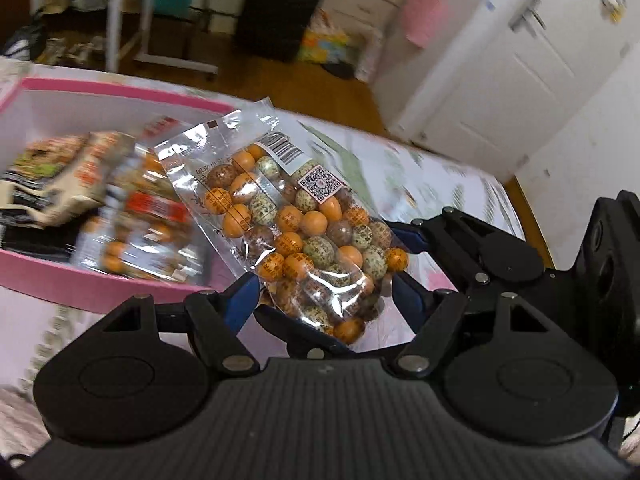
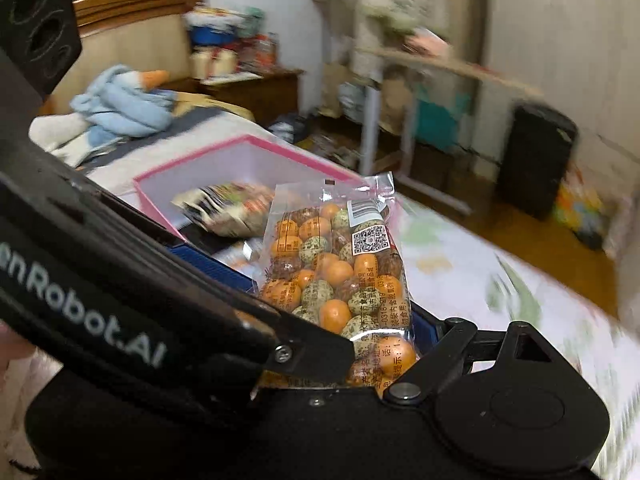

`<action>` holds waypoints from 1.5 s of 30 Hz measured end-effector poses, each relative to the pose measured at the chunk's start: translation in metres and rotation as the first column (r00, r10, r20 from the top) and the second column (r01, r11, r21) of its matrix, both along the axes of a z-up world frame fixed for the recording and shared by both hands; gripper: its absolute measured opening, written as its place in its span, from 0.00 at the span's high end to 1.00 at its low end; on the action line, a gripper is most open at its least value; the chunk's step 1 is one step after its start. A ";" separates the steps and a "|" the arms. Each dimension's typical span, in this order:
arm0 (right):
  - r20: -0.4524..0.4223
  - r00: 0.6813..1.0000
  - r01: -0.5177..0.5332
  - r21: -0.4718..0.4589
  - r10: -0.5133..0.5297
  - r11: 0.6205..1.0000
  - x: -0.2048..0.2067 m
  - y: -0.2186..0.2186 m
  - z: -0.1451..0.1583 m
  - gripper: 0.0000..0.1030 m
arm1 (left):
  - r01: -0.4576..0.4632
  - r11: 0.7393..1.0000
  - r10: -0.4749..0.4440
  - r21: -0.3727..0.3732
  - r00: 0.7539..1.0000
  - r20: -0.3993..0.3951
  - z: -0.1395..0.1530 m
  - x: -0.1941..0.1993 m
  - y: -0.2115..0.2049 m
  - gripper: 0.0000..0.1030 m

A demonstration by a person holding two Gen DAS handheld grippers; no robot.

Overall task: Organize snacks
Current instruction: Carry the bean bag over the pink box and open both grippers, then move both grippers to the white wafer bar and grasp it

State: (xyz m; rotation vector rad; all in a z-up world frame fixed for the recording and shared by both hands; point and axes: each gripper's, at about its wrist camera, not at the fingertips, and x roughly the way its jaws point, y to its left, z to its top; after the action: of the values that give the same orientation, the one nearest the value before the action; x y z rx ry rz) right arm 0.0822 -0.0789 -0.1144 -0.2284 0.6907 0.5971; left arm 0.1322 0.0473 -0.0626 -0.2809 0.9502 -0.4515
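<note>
A clear bag of orange, green and brown coated nuts (image 1: 296, 232) is held above the bed. My left gripper (image 1: 324, 296) is shut on its lower end, blue fingers (image 1: 240, 300) on both sides. My right gripper (image 2: 340, 344) is also shut on the same bag (image 2: 340, 276), partly hidden behind the left gripper's body. The pink box (image 1: 120, 280) with several snack packs (image 1: 132, 216) lies just left of the bag; it also shows in the right wrist view (image 2: 240, 148).
The bed has a white floral sheet (image 1: 400, 168). A blue blanket (image 2: 124, 104) lies near the headboard. A black bin (image 1: 280, 8), a white metal rack (image 2: 400, 120) and white doors (image 1: 520, 60) stand around on the wooden floor.
</note>
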 end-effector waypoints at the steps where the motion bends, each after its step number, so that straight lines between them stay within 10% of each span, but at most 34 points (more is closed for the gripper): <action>1: 0.020 0.999 -0.038 -0.003 0.038 0.999 0.008 0.007 0.002 0.13 | -0.022 1.000 0.022 -0.003 1.000 0.002 0.000 0.004 0.009 0.31; 14: -0.023 0.892 -0.452 -0.048 0.452 0.891 0.083 0.084 -0.001 0.13 | -0.262 0.962 0.247 -0.073 0.954 -0.173 -0.028 0.059 0.095 0.31; 22: -0.042 0.808 -0.573 -0.290 0.588 0.767 0.087 0.118 -0.006 0.12 | -0.337 0.939 0.319 -0.072 0.929 -0.189 -0.036 0.062 0.112 0.27; 30: 0.085 0.931 -0.337 -0.177 0.355 0.925 0.066 0.052 0.020 0.11 | -0.289 0.957 0.283 -0.033 0.951 -0.125 -0.029 0.057 0.103 0.26; 35: -0.005 0.996 -0.090 -0.032 0.090 0.995 0.051 -0.021 0.027 0.11 | -0.194 0.981 0.195 0.017 0.979 -0.060 -0.015 0.055 0.079 0.27; 45: -0.201 0.927 0.345 0.122 -0.317 0.931 0.039 -0.154 0.038 0.11 | 0.012 0.999 -0.011 0.030 0.999 -0.039 0.004 0.059 -0.005 0.27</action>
State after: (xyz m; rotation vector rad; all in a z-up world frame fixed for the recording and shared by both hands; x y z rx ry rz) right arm 0.1209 -0.2332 -0.0767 0.0903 0.8310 0.3448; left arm 0.1911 0.0425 -0.0589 -0.2573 0.9963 -0.4428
